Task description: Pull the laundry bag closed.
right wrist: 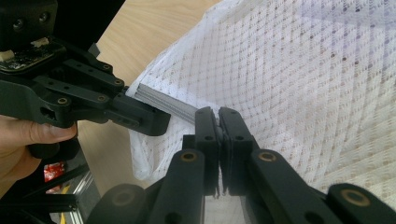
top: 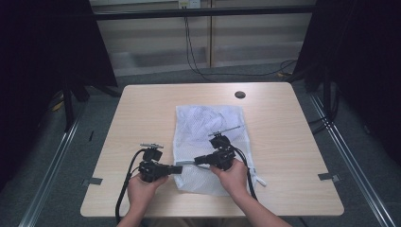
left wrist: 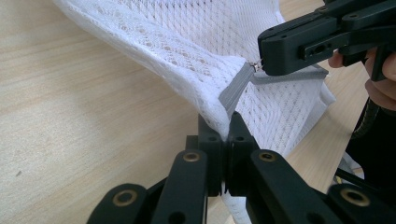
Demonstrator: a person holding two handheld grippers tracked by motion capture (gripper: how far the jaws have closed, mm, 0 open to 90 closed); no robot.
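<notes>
On the pale wooden table (top: pixel 142 118), toward its near edge and a little right of centre, lies the white mesh laundry bag (top: pixel 208 127) with its grey zipper tape (left wrist: pixel 236 84) at the near left corner. Both tools meet at that corner. From the table's left side, the left gripper (top: pixel 176 169) has its jaws pressed together on the white mesh just beside the end of the tape, pinning the fabric. Opposite it, the right gripper (top: pixel 200 161) comes from over the bag, and its jaws are closed on what looks like the small metal zipper pull (left wrist: pixel 256 66) at the tape's end; the pull is too small to read clearly.

The step in hand appears to be working the zipper along the bag's near edge. To do it well, the left gripper should act only as an anchor, keeping the mesh taut without dragging the bag across the table. The right gripper should draw the pull straight along the line of the tape, low and parallel to the table, not lifting or twisting. A slanted pull could snag the mesh in the slider, or let the tiny tab slip from the jaws.
</notes>
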